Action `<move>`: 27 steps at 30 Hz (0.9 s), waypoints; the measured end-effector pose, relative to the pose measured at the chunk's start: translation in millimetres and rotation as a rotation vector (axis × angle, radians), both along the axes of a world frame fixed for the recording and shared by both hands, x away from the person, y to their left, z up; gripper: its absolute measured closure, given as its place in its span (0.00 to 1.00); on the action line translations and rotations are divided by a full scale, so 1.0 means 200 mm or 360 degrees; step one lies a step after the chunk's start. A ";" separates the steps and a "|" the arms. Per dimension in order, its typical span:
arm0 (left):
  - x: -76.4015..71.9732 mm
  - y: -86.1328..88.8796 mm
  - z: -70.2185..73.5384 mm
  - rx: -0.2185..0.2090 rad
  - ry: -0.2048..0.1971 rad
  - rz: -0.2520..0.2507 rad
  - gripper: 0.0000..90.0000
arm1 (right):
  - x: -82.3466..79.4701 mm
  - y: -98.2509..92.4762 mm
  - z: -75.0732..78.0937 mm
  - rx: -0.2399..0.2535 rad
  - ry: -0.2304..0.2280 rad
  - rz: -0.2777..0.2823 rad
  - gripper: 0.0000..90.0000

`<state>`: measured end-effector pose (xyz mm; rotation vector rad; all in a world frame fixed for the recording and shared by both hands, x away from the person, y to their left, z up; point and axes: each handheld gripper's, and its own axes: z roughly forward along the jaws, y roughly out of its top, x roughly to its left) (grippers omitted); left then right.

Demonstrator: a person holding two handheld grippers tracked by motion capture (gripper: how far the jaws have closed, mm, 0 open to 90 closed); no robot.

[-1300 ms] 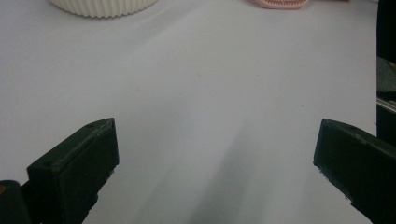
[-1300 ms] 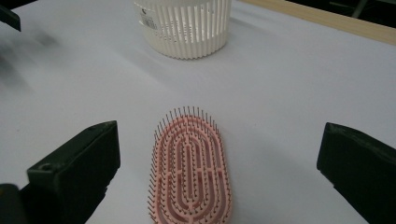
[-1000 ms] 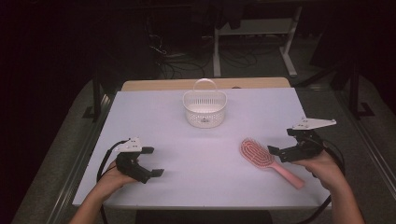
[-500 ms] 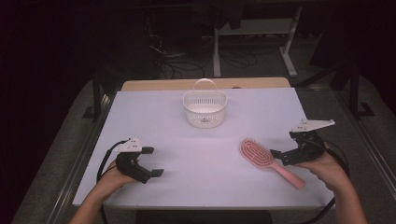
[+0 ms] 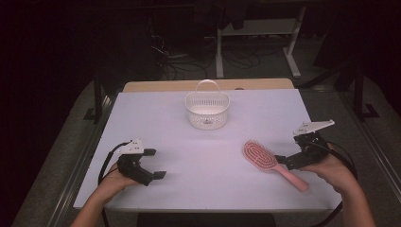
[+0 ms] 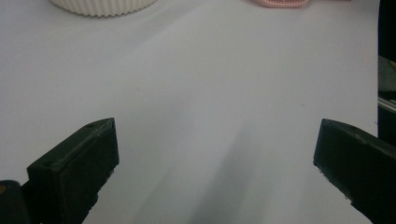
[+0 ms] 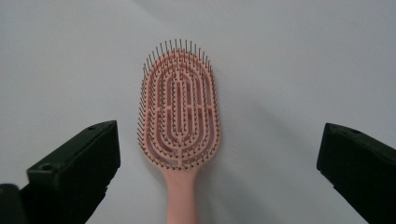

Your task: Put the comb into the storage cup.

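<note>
White table point(image 5: 208, 156), pink bristled hairbrush point(image 7: 179, 109)

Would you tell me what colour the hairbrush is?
Pink; the hairbrush shows best in the right gripper view.

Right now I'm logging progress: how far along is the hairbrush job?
Nothing looks done: the pink hairbrush lies bristles-up on the table, apart from the white basket. In hand: the right gripper, open, straddles its handle. The left gripper rests open. Left: grasping and moving it, probably into the basket.
</note>
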<state>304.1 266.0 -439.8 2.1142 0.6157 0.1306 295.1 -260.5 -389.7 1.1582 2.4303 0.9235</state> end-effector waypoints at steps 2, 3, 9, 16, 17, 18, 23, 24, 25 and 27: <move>0.00 0.00 0.00 -0.0001 0.0001 0.0000 0.00 | 0.00 0.00 0.00 -0.0020 0.0007 0.0006 0.00; 0.00 0.00 0.00 -0.0002 0.0000 0.0000 0.00 | 0.01 0.01 0.00 -0.0040 0.0025 0.0012 0.00; 0.00 0.00 0.00 -0.0004 0.0004 0.0002 0.00 | 0.01 0.02 -0.01 -0.0074 0.0054 0.0031 0.00; 0.00 0.00 -0.01 -0.0006 0.0007 0.0005 0.00 | 0.03 0.04 -0.03 -0.0113 0.0102 0.0048 0.00; 0.00 0.00 0.00 -0.0006 0.0008 0.0005 0.00 | 0.03 0.04 -0.03 -0.0116 0.0108 0.0049 0.00; 0.00 0.00 0.00 -0.0012 0.0011 0.0006 0.00 | 0.03 0.04 -0.03 -0.0116 0.0108 0.0049 0.00; 0.00 0.00 0.00 -0.0015 0.0009 0.0013 0.00 | 0.04 0.05 -0.04 -0.0157 0.0145 0.0067 0.00; 0.00 0.00 0.00 -0.0015 0.0009 0.0013 0.00 | 0.04 0.05 -0.04 -0.0157 0.0145 0.0067 0.00; 0.00 0.00 0.00 -0.0014 0.0009 0.0014 0.00 | 0.04 0.05 -0.04 -0.0165 0.0153 0.0064 0.00; 0.00 0.00 0.00 -0.0011 0.0006 0.0013 0.00 | 0.04 0.06 -0.04 -0.0185 0.0174 0.0074 0.00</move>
